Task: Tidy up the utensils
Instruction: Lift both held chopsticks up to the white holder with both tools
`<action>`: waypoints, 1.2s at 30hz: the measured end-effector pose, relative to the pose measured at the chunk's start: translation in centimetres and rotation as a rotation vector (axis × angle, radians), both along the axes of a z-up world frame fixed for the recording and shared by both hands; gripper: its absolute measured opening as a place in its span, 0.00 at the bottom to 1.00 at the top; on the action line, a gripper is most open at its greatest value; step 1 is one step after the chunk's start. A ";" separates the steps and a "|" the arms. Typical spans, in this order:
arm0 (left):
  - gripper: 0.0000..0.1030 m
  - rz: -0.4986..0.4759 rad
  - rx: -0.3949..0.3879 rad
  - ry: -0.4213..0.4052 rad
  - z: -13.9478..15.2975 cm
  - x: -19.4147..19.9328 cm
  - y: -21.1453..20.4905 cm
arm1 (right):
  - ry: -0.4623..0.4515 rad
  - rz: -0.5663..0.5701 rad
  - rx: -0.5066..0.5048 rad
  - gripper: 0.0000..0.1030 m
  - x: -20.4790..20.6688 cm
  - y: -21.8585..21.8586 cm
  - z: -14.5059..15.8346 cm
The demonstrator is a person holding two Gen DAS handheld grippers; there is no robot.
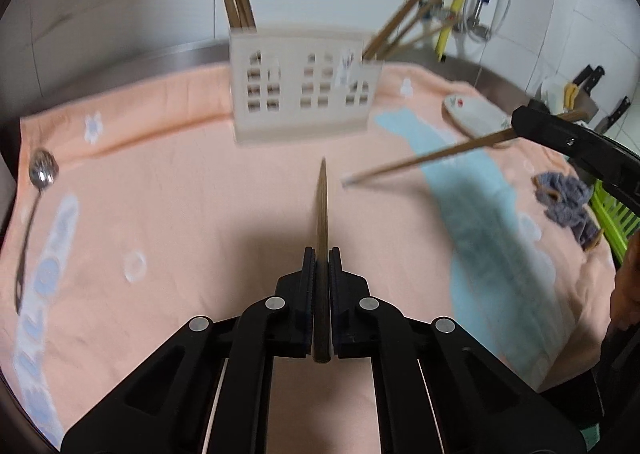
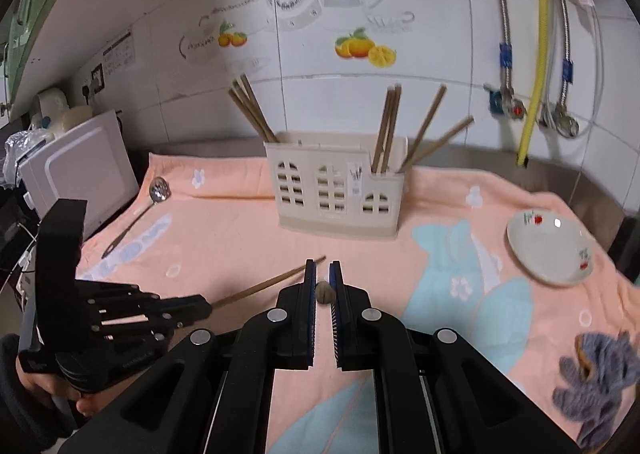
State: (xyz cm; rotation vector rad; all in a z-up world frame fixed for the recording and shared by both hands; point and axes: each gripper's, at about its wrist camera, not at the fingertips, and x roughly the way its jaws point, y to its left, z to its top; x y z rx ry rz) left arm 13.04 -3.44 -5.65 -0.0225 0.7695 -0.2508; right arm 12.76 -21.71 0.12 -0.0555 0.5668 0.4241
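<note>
A cream utensil holder [image 1: 306, 88] [image 2: 334, 190] stands upright on the peach towel, with several wooden chopsticks [image 2: 386, 130] in its left and right compartments. My left gripper [image 1: 322, 258] is shut on a wooden chopstick [image 1: 322, 214] that points forward at the holder; it shows at the left of the right wrist view [image 2: 196, 308]. My right gripper [image 2: 323, 270] is shut on another chopstick [image 1: 424, 156], seen end-on [image 2: 323, 291] between its fingers; it shows in the left wrist view [image 1: 532, 124], to the right of the holder. Both are held above the towel.
A slotted metal spoon [image 1: 34, 206] [image 2: 138, 212] lies on the towel at the left. A white dish [image 2: 550, 248] [image 1: 476, 114] sits at the right, a grey crocheted item [image 2: 596, 378] near the right front. A white appliance [image 2: 80, 174] stands left; pipes [image 2: 536, 54] hang on the wall.
</note>
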 end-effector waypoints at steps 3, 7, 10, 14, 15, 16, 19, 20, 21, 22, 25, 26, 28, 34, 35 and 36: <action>0.05 -0.010 -0.005 -0.031 1.5 0.6 0.4 | -0.008 0.024 -0.004 0.06 0.9 0.1 1.6; 0.05 -0.018 -0.012 -0.072 3.5 1.4 0.9 | -0.015 0.057 -0.024 0.06 2.0 0.5 3.4; 0.05 -0.022 -0.008 -0.096 4.6 2.1 1.2 | -0.022 0.079 -0.043 0.06 2.8 1.0 4.7; 0.05 -0.031 -0.008 -0.109 6.0 3.5 1.5 | -0.030 0.103 -0.050 0.06 3.6 1.4 6.3; 0.05 -0.034 -0.007 -0.113 6.4 3.8 1.5 | -0.032 0.110 -0.048 0.06 3.9 1.4 6.8; 0.05 -0.038 -0.005 -0.117 6.9 4.2 1.5 | -0.038 0.113 -0.051 0.06 4.0 1.4 7.3; 0.05 -0.044 0.000 -0.123 8.0 5.2 1.5 | -0.057 0.116 -0.059 0.06 4.6 1.5 8.8; 0.05 -0.044 0.005 -0.125 8.5 5.6 1.5 | -0.063 0.117 -0.061 0.06 4.8 1.5 9.4; 0.05 -0.046 0.013 -0.130 9.1 6.0 1.4 | -0.067 0.116 -0.063 0.06 5.1 1.5 10.0; 0.05 -0.051 0.022 -0.139 9.7 6.4 1.3 | -0.071 0.116 -0.062 0.06 5.5 1.4 10.7; 0.05 -0.060 0.035 -0.161 11.2 7.1 1.1 | -0.082 0.112 -0.060 0.06 6.5 1.3 12.4; 0.05 -0.064 0.035 -0.172 12.0 7.3 1.0 | -0.089 0.110 -0.061 0.06 6.7 1.1 13.0; 0.05 -0.072 0.038 -0.201 13.7 7.7 0.7 | -0.100 0.104 -0.062 0.06 7.3 0.9 14.2; 0.05 -0.072 0.041 -0.299 18.9 8.5 0.4 | -0.127 0.059 -0.077 0.06 9.4 0.2 16.7; 0.05 -0.068 0.043 -0.320 19.9 8.8 0.4 | -0.127 0.052 -0.076 0.06 9.7 0.1 17.0; 0.05 -0.063 0.044 -0.336 20.6 9.0 0.4 | -0.128 0.044 -0.078 0.06 10.1 0.0 17.1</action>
